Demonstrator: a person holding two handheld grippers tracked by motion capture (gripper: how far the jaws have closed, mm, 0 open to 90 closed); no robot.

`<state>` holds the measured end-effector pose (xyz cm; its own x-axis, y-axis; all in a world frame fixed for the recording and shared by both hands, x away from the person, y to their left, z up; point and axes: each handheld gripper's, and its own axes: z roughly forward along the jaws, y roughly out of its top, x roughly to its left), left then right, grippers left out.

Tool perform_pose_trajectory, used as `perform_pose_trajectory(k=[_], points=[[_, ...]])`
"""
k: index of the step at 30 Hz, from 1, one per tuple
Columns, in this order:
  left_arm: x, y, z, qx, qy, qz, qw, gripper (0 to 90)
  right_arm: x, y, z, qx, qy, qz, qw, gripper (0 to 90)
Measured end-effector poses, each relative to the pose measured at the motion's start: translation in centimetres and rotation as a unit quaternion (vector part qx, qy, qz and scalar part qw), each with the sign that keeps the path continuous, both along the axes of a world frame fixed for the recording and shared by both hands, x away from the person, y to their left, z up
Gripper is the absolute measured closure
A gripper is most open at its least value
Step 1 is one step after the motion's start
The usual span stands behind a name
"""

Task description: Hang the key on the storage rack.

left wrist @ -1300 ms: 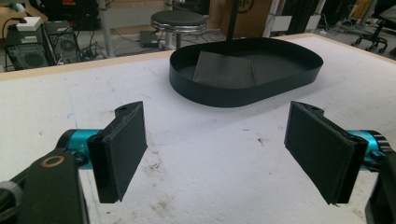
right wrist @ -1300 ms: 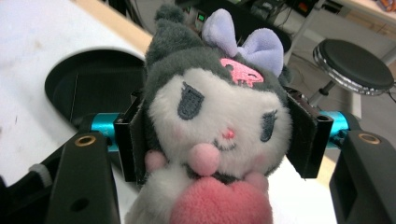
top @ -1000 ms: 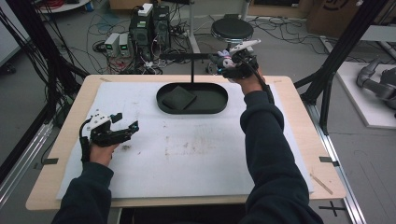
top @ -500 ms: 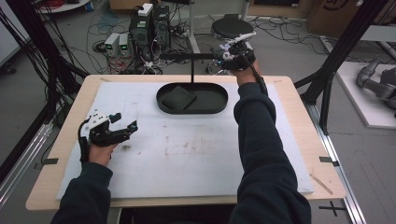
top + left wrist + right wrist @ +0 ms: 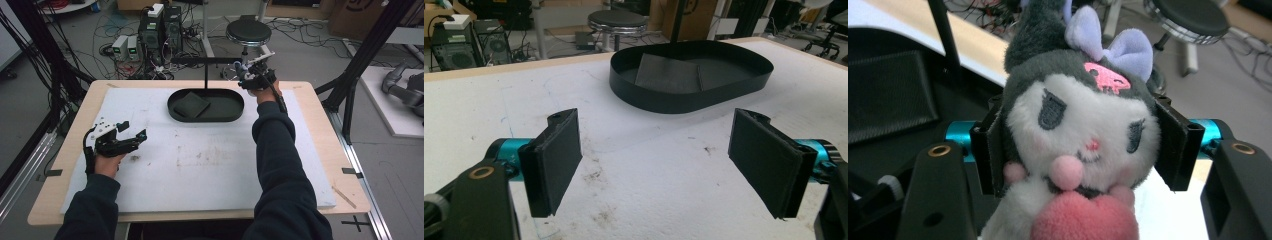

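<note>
Right gripper (image 5: 1075, 145) has its jaws clamped on the head of the plush toy (image 5: 1078, 125), held up at the far edge of the table (image 5: 320, 150), right beside the end of the black crossbar (image 5: 200, 60) on the stand. Judging from that, the pick-up is done; what looks left is getting the toy onto that bar or down into the tray, and I can't tell which. Left gripper (image 5: 131, 138) sits low over the white mat (image 5: 210, 165) near the person's side, jaws spread wide, nothing between them.

Counting, big to small: one table, one white mat, one oval black tray (image 5: 689, 102) well ahead of the left gripper, one dark flat pad (image 5: 667, 74) lying inside it, two grippers, one plush toy.
</note>
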<state>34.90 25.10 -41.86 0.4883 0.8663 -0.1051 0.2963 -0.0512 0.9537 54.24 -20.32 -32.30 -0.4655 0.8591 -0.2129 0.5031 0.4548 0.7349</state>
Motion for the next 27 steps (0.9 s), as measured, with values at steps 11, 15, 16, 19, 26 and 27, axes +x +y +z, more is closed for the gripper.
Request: perform_pose_trajectory(k=[11, 15, 16, 19, 26, 27], points=[[0.0, 0.0, 0.0, 0.000, 0.001, -0.001, 1.0000, 21.1, 0.4, 2.5, -1.7, -0.006, 0.012, 0.025, 0.9996, 33.9], [0.1, 0.0, 0.0, 0.001, 0.001, -0.001, 1.0000, 21.1, 0.5, 2.5, -2.0, 0.019, 0.018, 0.025, 0.9994, 20.8], [0.1, 0.0, 0.0, 0.001, 0.000, -0.002, 1.0000, 21.1, 0.5, 2.5, -2.0, 0.019, 0.018, 0.025, 0.9994, 20.8], [0.1, 0.1, 0.0, -0.001, 0.001, -0.001, 1.0000, 21.1, 0.2, 2.3, -1.8, 0.036, 0.017, 0.029, 0.9988, 20.1], [0.1, 0.1, -0.1, -0.006, 0.002, 0.001, 1.0000, 21.1, -3.1, -0.3, 0.2, 0.054, -0.006, 0.054, 0.9971, 20.7], [0.1, 0.1, 0.0, -0.007, 0.003, 0.001, 1.0000, 21.1, -3.1, -0.3, 0.2, 0.054, -0.006, 0.054, 0.9971, 20.7]])
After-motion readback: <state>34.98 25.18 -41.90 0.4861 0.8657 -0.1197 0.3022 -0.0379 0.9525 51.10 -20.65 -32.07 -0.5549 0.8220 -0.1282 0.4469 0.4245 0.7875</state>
